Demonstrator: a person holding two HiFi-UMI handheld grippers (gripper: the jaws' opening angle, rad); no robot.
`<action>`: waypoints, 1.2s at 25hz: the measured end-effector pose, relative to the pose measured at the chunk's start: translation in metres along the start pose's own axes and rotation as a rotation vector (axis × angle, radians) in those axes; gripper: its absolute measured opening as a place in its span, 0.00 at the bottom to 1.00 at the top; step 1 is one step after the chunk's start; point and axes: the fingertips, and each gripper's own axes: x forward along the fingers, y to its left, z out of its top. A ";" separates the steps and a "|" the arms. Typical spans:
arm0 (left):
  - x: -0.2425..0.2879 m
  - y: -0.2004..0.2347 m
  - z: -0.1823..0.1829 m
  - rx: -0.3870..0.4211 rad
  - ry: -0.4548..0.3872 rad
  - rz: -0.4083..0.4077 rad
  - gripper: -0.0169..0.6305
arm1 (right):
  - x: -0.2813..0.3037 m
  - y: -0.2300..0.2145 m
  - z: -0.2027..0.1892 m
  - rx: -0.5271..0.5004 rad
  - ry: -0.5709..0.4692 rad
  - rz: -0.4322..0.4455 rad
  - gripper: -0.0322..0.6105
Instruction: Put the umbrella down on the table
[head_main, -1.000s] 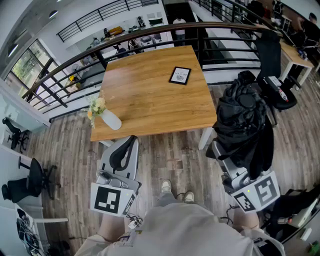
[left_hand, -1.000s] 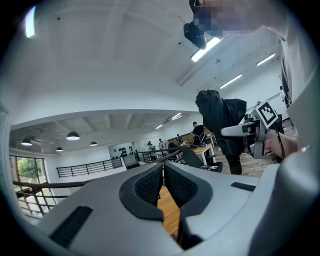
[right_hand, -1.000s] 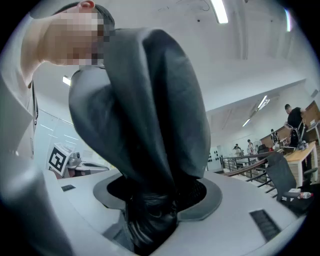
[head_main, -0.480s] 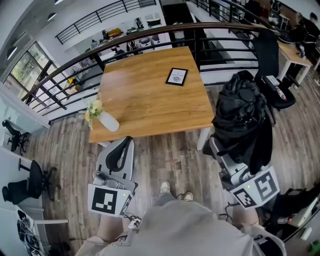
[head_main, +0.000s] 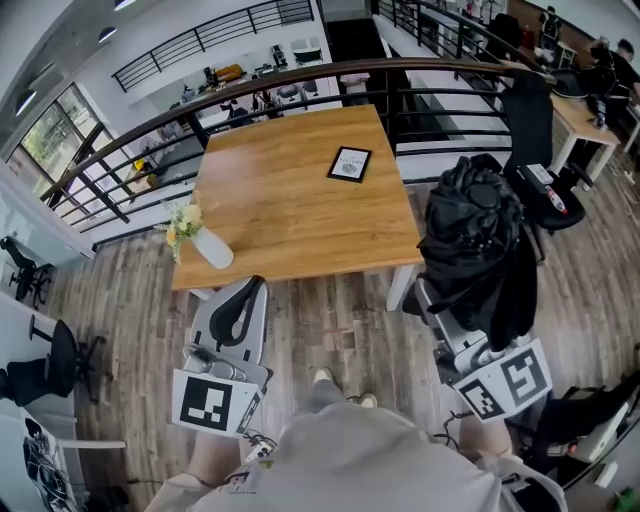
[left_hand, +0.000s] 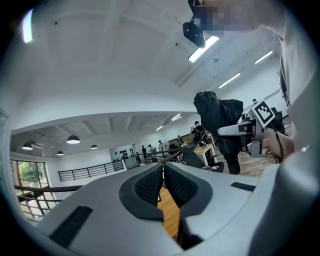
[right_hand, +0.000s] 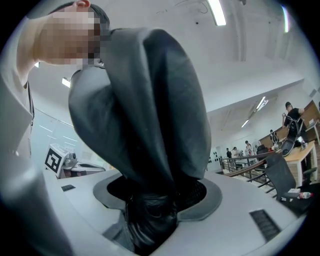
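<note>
A folded black umbrella (head_main: 480, 245) stands bunched up at the right of the head view, beside the right edge of the wooden table (head_main: 290, 200). My right gripper (head_main: 438, 300) is shut on the umbrella's lower part; its black fabric (right_hand: 145, 125) fills the right gripper view and sits clamped between the pads. My left gripper (head_main: 243, 300) hangs below the table's near edge, jaws shut with nothing between them. Across in the left gripper view the umbrella (left_hand: 220, 125) and the right gripper (left_hand: 250, 131) show at the right.
On the table stand a white vase with flowers (head_main: 203, 240) near the front left corner and a small framed card (head_main: 349, 163) at the far right. A dark railing (head_main: 300, 85) runs behind the table. An office chair (head_main: 535, 130) and a desk (head_main: 590, 110) are at the right.
The whole view has shifted slightly; the table sits a little lower and further left in frame. The umbrella stays clamped in the right gripper and has drifted a bit left. The left gripper stays shut.
</note>
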 end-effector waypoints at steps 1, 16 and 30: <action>-0.001 -0.001 0.000 0.002 0.001 0.001 0.06 | 0.000 -0.002 -0.002 0.006 0.004 -0.003 0.48; 0.034 0.027 -0.052 -0.077 0.018 0.022 0.06 | 0.050 -0.003 -0.054 0.003 0.114 0.034 0.48; 0.147 0.135 -0.124 -0.136 0.069 0.005 0.06 | 0.215 -0.041 -0.111 0.075 0.213 0.066 0.48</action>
